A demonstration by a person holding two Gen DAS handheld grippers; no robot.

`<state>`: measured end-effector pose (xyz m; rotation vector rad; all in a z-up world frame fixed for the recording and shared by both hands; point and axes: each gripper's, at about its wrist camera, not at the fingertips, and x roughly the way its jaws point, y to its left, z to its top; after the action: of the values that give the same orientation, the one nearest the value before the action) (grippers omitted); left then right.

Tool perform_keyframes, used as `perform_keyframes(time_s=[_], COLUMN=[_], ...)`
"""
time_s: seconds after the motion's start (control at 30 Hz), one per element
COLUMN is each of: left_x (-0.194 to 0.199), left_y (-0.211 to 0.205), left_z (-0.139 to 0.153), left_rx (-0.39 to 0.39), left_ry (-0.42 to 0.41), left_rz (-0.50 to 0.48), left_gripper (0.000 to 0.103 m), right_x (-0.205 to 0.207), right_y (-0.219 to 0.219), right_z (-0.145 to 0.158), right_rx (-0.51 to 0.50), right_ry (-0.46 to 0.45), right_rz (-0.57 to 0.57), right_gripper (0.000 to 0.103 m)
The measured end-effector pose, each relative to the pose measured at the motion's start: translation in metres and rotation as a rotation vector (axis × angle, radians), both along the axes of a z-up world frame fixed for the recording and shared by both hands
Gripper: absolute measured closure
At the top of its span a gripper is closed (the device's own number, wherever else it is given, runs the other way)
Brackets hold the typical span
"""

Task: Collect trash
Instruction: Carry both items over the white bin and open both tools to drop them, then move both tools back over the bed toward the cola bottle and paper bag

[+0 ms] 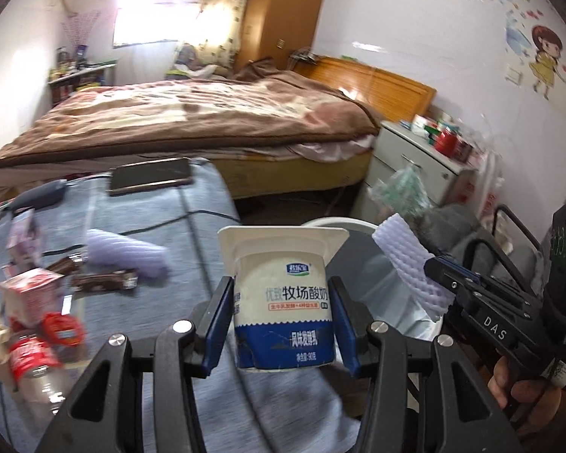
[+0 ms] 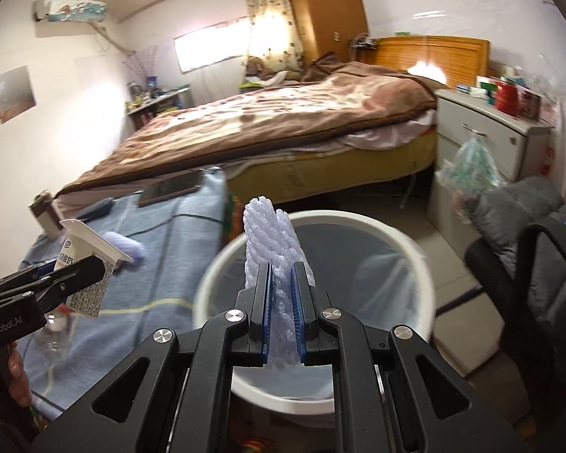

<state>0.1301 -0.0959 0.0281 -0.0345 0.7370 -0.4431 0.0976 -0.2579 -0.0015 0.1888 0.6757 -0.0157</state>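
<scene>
Yogurt cup sits upright, clamped in our left gripper jaws, just beside the white bin; other litter lies on the blue tabletop. From our right gripper, jaws squeeze a foam net above that bin.
</scene>
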Motion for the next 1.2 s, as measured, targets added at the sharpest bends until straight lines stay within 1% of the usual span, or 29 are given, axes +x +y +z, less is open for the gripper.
perform_keyframes(time_s=[0.17,0.27,0.33,0.43,0.53,0.6,0.7,0.73,0.77,0.8,0.83,0.87,0.9,0.93,0.97,1.1,1.2], left_x=[0.008,0.011,0.015,0.015,0.017,0.019,0.022,0.021,0.021,0.021,0.021,0.02,0.02,0.02,0.019,0.016,0.011], left_y=[-0.032,-0.05,-0.06,-0.073,-0.081,-0.08,-0.08,-0.081,-0.08,-0.079,-0.078,-0.077,-0.075,-0.074,-0.072,-0.063,-0.055], left_z=[-0.013,-0.019,-0.024,-0.028,-0.034,-0.035,-0.038,-0.038,-0.038,-0.038,-0.037,-0.036,-0.036,-0.035,-0.034,-0.029,-0.024], left_rx=[0.006,0.015,0.018,0.054,0.057,0.046,0.052,0.049,0.043,0.038,0.035,0.035,0.036,0.035,0.032,0.028,0.03], left_ry=[0.044,0.056,0.082,0.068,0.093,0.1,0.105,0.105,0.108,0.108,0.105,0.103,0.099,0.098,0.099,0.083,0.075], left_rz=[-0.052,-0.08,-0.087,-0.103,-0.115,-0.107,-0.094,-0.095,-0.098,-0.099,-0.096,-0.094,-0.092,-0.089,-0.086,-0.068,-0.058], left_gripper=[0.052,0.052,0.052,0.051,0.051,0.051,0.051,0.05,0.045,0.043,0.041,0.041,0.041,0.041,0.041,0.04,0.038], right_x=[0.001,0.002,0.003,0.003,0.004,0.003,0.003,0.004,0.005,0.005,0.005,0.004,0.003,0.004,0.003,0.001,-0.001], right_y=[-0.019,-0.03,-0.034,-0.038,-0.044,-0.046,-0.049,-0.049,-0.05,-0.05,-0.05,-0.05,-0.05,-0.05,-0.049,-0.043,-0.041], right_z=[-0.012,-0.022,-0.027,-0.032,-0.036,-0.036,-0.038,-0.038,-0.039,-0.039,-0.04,-0.039,-0.039,-0.039,-0.038,-0.033,-0.03], right_rx=[-0.015,-0.023,-0.024,-0.054,-0.051,-0.075,-0.067,-0.072,-0.079,-0.081,-0.079,-0.07,-0.06,-0.056,-0.056,-0.063,-0.053], right_ry=[0.042,0.069,0.088,0.101,0.115,0.114,0.13,0.136,0.14,0.139,0.139,0.139,0.136,0.133,0.129,0.118,0.103], right_rz=[-0.035,-0.047,-0.054,-0.057,-0.061,-0.082,-0.082,-0.086,-0.096,-0.103,-0.106,-0.106,-0.102,-0.102,-0.103,-0.099,-0.106], right_gripper=[0.09,0.09,0.09,0.09,0.09,0.09,0.088,0.087,0.085,0.083,0.076,0.067,0.062,0.053,0.051,0.051,0.051])
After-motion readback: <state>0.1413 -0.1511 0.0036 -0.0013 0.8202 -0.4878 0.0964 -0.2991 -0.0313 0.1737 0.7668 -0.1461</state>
